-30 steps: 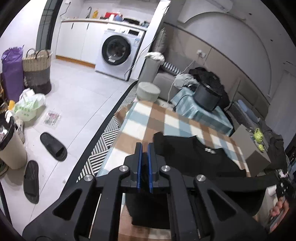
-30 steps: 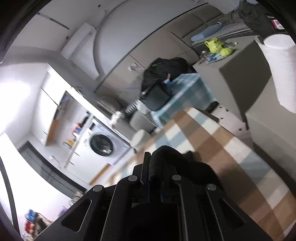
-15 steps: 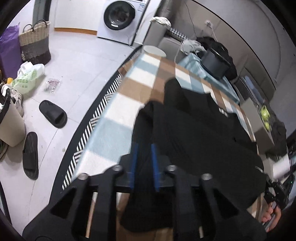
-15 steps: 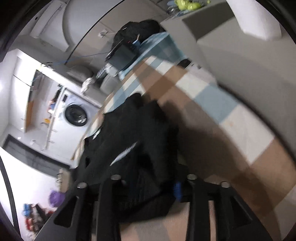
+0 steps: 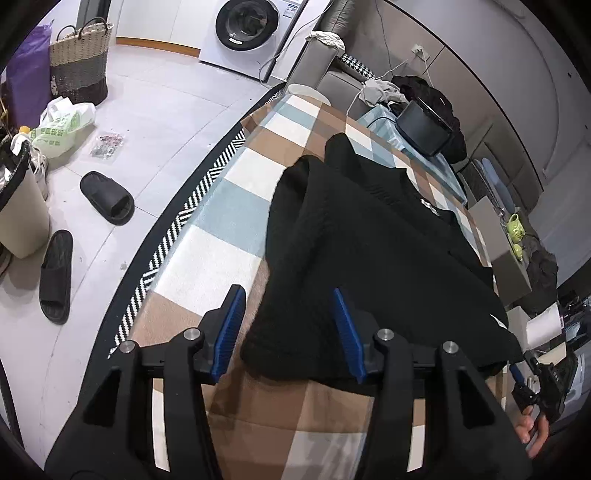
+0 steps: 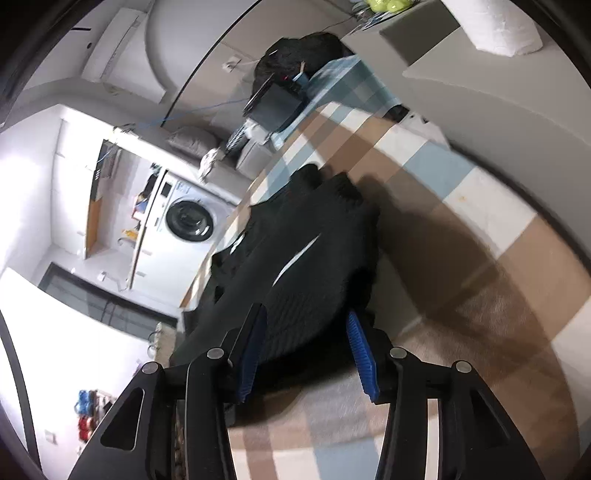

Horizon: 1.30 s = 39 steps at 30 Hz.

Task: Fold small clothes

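A black knit garment lies spread on the checked tablecloth. It also shows in the right wrist view. My left gripper is open, its blue pads either side of the garment's near left hem corner. My right gripper is open over the garment's near right edge; it also shows at the far right of the left wrist view. Neither gripper holds the cloth.
The table's left edge drops to a zigzag rug and tiled floor with slippers. A washing machine, a basket and a bin stand beyond. A black pot and a grey box stand past the table.
Both grippers were shut on the garment and held it up. They lowered it onto the table and opened, so the garment now lies flat and free.
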### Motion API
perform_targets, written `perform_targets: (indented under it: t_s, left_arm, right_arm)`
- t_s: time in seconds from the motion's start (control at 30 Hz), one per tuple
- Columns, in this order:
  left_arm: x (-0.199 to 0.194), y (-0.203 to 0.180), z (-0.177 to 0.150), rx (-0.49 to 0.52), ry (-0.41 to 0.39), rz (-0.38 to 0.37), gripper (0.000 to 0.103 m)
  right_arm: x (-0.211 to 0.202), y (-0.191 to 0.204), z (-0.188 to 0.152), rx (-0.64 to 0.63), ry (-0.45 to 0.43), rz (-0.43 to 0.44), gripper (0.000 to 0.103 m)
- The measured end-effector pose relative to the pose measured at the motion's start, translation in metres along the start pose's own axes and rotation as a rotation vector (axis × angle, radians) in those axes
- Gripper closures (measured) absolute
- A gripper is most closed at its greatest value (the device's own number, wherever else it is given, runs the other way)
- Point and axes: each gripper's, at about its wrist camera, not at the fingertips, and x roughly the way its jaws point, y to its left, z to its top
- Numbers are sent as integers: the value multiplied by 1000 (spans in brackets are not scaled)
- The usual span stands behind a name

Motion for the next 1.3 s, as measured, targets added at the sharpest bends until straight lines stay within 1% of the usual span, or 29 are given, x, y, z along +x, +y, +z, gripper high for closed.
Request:
perform_targets:
  t_s: [0.07, 0.17, 0.2, 0.27, 0.33, 0.37, 0.43, 0.47, 0.53, 0.57, 0.63, 0.73, 0.77, 0.8, 0.87, 0.9, 0.93, 1.0, 1.03, 1.1, 1.17, 1.23, 1.27, 1.3]
  left_arm:
    - [0, -3, -1, 9, 9, -8, 57]
    - [3, -9, -3, 19, 31, -20, 57]
    - [3, -13, -4, 25, 32, -22, 57]
    - [1, -18, -7, 42, 27, -24, 57]
    - [-1, -20, -11, 50, 24, -32, 55]
    - [1, -22, -9, 52, 25, -34, 55]
    - [0, -23, -12, 56, 26, -34, 55]
    - [-1, -23, -13, 55, 26, -35, 55]
    - [-5, -21, -18, 48, 30, -46, 55]
    - [-7, -20, -19, 44, 32, -51, 55]
    - [-9, -16, -24, 18, 44, -69, 55]
    - [-9, -13, -33, -11, 78, -103, 55]
    - [-9, -14, -36, -16, 84, -109, 55]
    - [-9, -14, -38, -21, 90, -117, 55]
    - [-10, -13, -45, -40, 108, -135, 55]
    - [-10, -13, -47, -48, 110, -139, 55]
    - [-10, -12, -49, -61, 112, -137, 55]
    - [-11, -7, -50, -79, 99, -108, 54]
    - [-11, -3, -49, -96, 88, -85, 54]
    - [-8, 1, -47, -115, 82, -50, 52]
    - [1, 6, -40, -135, 81, 2, 52]
    - [10, 8, -35, -138, 80, 45, 52]
    - [12, 7, -32, -130, 58, 58, 52]
    - [14, 8, -29, -127, 58, 79, 52]
  right_arm:
    - [2, 3, -9, -8, 34, 35, 53]
    - [20, 8, -19, 2, 93, 74, 52]
    - [28, 9, -22, 18, 119, 95, 52]
    - [39, 11, -25, 43, 138, 130, 51]
    - [53, 12, -25, 72, 165, 154, 47]
    - [58, 13, -23, 89, 168, 152, 45]
    - [69, 15, -18, 111, 172, 126, 45]
    - [71, 17, -15, 116, 158, 115, 45]
    - [72, 17, -11, 133, 131, 53, 45]
    - [72, 16, -11, 138, 117, 36, 45]
    - [68, 19, -14, 111, 89, 29, 45]
    - [74, 21, -15, 86, 75, 28, 45]
    - [77, 23, -14, 85, 75, 32, 50]
    - [80, 26, -13, 74, 68, 35, 64]
    - [84, 31, -8, 56, 70, 48, 83]
    - [83, 36, -7, 48, 55, 88, 92]
    - [76, 37, -7, 36, 25, 117, 92]
    - [62, 47, -7, -7, -44, 175, 93]
    - [58, 50, -8, -24, -60, 179, 93]
    - [57, 53, -6, -47, -48, 159, 93]
    - [59, 49, -6, -38, -28, 155, 93]
    - [63, 44, -9, -27, -10, 136, 93]
    - [65, 42, -10, -23, -3, 134, 93]
    - [66, 40, -11, -16, 5, 131, 93]
